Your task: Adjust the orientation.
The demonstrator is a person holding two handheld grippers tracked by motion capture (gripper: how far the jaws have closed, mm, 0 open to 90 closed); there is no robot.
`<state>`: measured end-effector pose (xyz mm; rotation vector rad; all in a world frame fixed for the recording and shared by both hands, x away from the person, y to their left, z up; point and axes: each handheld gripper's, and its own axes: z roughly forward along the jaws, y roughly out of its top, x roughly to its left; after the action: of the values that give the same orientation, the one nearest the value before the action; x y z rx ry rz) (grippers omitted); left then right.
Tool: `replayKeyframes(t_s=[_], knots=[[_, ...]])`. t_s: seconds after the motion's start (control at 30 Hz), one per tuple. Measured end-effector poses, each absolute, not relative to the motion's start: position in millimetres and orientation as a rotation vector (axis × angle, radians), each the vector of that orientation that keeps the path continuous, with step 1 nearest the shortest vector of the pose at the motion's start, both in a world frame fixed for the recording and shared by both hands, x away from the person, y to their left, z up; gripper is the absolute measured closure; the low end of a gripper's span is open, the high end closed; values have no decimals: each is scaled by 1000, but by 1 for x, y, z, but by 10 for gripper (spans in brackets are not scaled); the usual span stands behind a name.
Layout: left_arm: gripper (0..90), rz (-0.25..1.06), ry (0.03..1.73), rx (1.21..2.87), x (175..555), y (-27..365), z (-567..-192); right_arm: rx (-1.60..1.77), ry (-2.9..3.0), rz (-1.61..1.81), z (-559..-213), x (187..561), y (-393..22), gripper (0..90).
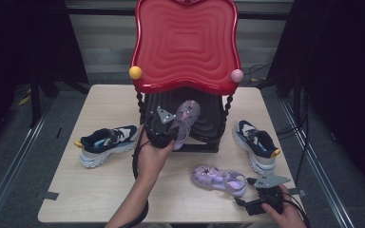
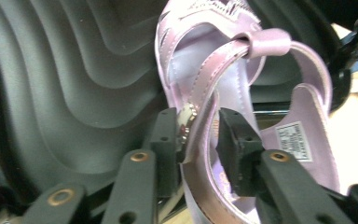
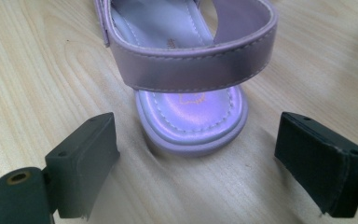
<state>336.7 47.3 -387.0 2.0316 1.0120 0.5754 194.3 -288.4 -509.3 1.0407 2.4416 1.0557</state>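
2 sandals — left tool (image 2: 200,135) grips 1 (image 2: 242,84).

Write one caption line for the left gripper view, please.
Left tongs pinch the lilac sandal's strap against the black ribbed shelf.

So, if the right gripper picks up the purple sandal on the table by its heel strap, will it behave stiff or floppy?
The purple sandal is probably light: open straps, thin sole. Its heel strap looks thin and soft, so it would likely bend and the shoe might dangle. The glossy surface may be slightly slippery. The right gripper stands open behind the heel.
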Motion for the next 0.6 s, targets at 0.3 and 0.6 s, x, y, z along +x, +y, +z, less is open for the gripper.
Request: replayKeyframes(t_s=[0.3, 0.6], knots=[[819, 619, 1075, 1964, 335, 49, -389, 1040, 2442, 1056, -509, 194, -288, 122], [821, 635, 1147, 1810, 339, 53, -381, 1041, 2442, 1055, -509, 194, -288, 122]])
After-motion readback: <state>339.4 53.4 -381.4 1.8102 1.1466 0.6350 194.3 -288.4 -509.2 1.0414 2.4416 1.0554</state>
